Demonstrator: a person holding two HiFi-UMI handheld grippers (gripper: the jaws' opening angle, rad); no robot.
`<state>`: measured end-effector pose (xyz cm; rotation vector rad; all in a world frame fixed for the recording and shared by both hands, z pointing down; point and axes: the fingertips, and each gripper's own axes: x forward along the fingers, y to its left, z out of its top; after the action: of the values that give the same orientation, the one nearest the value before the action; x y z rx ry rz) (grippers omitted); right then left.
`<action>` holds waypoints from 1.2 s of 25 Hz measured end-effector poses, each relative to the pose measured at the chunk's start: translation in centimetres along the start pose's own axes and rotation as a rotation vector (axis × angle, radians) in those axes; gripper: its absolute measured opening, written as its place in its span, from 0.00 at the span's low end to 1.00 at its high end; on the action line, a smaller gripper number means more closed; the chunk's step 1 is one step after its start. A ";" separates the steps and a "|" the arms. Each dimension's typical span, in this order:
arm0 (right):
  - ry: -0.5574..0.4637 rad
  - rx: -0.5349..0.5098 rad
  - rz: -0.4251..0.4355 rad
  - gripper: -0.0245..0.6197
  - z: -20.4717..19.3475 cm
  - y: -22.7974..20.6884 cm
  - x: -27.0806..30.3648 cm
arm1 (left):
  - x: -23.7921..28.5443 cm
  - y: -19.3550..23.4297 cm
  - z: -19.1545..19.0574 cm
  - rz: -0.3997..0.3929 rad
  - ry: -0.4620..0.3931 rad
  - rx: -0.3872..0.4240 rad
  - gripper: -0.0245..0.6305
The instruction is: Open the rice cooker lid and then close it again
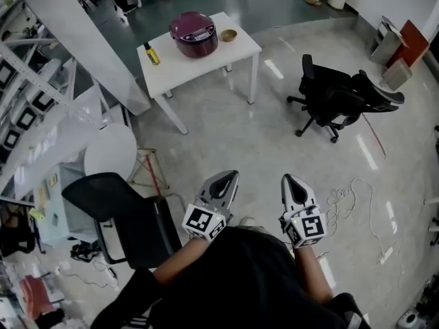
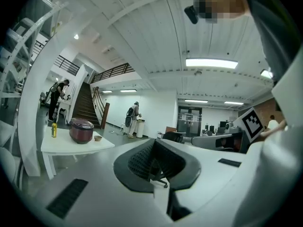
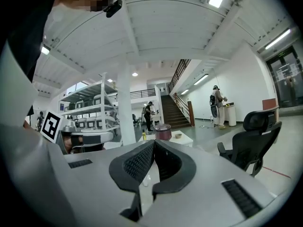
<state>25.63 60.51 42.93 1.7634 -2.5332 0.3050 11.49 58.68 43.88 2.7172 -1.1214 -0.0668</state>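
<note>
A dark red rice cooker [image 1: 194,33] with its lid down stands on a white table [image 1: 206,64] at the far side of the room. It also shows small in the left gripper view as the rice cooker [image 2: 81,130] and in the right gripper view as the rice cooker [image 3: 163,132]. My left gripper [image 1: 229,177] and right gripper [image 1: 289,179] are held side by side close to my body, far from the table, both shut with nothing between the jaws. The left gripper [image 2: 154,143] and right gripper [image 3: 154,144] tips meet in their own views.
On the table lie a yellow bottle [image 1: 151,53] and a small bowl [image 1: 228,35]. A black office chair [image 1: 339,98] stands to the right, another black chair [image 1: 127,218] close at my left. A white pillar [image 1: 79,40], shelving [image 1: 27,108] and a floor cable [image 1: 360,208] are nearby.
</note>
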 end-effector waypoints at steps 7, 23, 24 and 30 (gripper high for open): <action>0.012 -0.004 0.005 0.04 -0.7 -0.2 -1.2 | -1.0 -0.3 -0.3 0.013 -0.003 -0.012 0.04; 0.022 -0.002 0.031 0.38 -0.6 -0.9 -2.3 | -3.0 1.2 -0.8 0.017 -0.014 -0.069 0.37; 0.027 0.001 0.026 0.38 -0.9 -1.2 -2.4 | -3.2 1.4 -0.9 0.024 -0.012 -0.069 0.37; 0.053 0.014 0.031 0.38 -1.9 -2.0 -2.6 | -3.3 1.2 -1.9 -0.002 0.013 -0.084 0.41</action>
<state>28.26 62.64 44.64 1.6985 -2.5300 0.3670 8.55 60.45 45.93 2.6414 -1.0874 -0.0948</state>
